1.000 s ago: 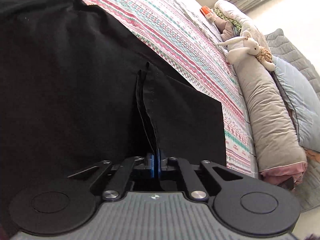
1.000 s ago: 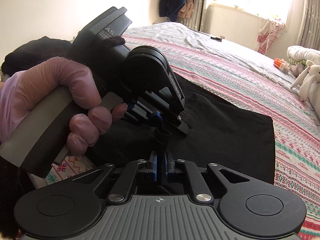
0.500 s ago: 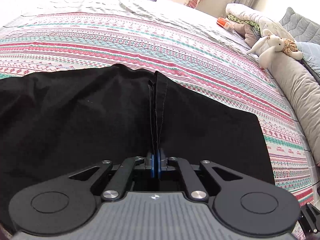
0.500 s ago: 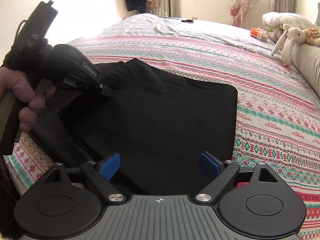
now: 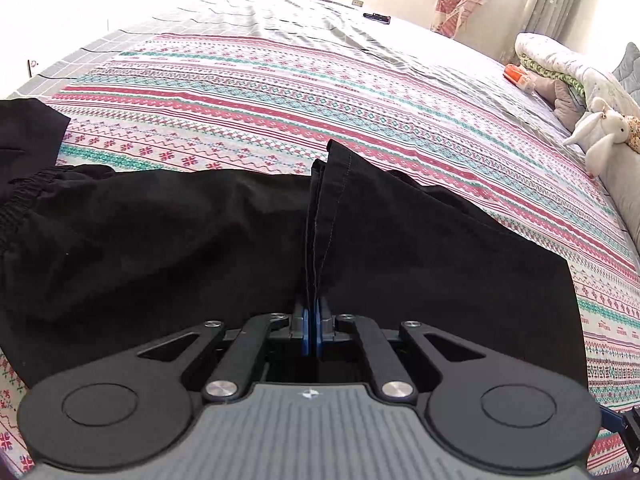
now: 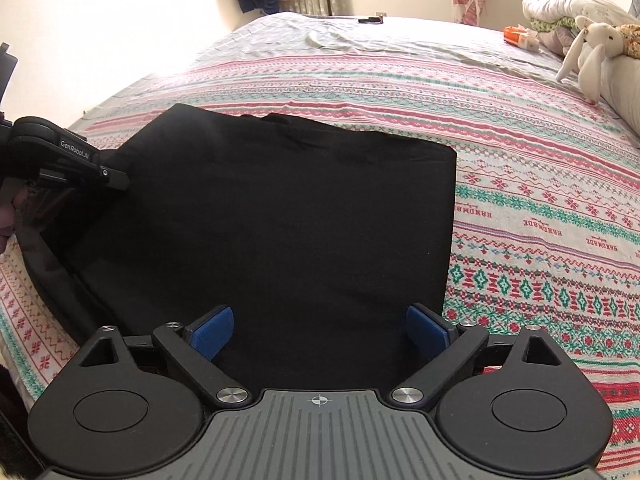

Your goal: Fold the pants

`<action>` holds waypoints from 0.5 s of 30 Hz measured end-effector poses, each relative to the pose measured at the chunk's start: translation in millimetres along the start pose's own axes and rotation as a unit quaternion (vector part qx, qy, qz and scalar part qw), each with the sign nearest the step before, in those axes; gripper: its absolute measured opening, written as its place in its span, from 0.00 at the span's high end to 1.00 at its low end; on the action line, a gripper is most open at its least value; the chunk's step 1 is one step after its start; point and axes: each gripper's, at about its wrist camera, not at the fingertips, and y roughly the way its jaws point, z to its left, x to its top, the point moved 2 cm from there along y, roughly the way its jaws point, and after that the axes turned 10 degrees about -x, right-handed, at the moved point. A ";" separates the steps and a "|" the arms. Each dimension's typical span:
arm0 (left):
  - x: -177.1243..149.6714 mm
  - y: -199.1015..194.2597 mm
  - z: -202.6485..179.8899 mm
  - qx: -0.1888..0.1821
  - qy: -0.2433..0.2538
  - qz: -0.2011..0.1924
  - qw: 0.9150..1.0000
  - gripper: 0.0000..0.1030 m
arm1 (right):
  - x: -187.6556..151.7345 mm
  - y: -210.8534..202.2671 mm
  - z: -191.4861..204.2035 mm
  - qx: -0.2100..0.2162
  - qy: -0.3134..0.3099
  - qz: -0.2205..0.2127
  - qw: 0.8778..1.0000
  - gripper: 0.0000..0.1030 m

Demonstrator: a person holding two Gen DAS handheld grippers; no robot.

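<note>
Black pants [image 5: 160, 248] lie folded on the striped bedspread [image 5: 280, 92], with the elastic waistband [image 5: 16, 196] at the left edge of the left wrist view. My left gripper [image 5: 312, 312] is shut on a stitched hem of the pants, which stands up between its blue pads. In the right wrist view the pants [image 6: 280, 220] form a flat dark block, and the left gripper [image 6: 114, 178] pulls their left corner taut. My right gripper [image 6: 320, 330] hovers over the near edge with its jaws opening wide; its pads [image 6: 212, 332] press on nothing.
A white plush rabbit [image 6: 592, 40] and a rolled quilt [image 6: 560, 8] sit at the far right by a grey bolster [image 5: 624, 184]. An orange item [image 5: 516, 74] and a small dark object [image 5: 376, 17] lie farther back. Another dark cloth [image 5: 24, 120] lies at the left.
My right gripper let go of the pants fold and spread wide. The left gripper, still clamped on the hem, swung away to the left, drawing the fabric out flat.
</note>
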 end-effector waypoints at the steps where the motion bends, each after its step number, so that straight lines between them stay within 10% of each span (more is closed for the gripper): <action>1: 1.5 -2.9 4.8 0.008 -0.003 -0.004 1.000 0.75 | 0.7 0.6 3.4 0.002 -0.003 0.000 1.000 0.07; 15: 10.9 -40.8 86.4 0.152 0.007 -0.072 0.986 0.75 | 1.5 8.0 24.6 0.017 0.010 0.020 1.000 0.05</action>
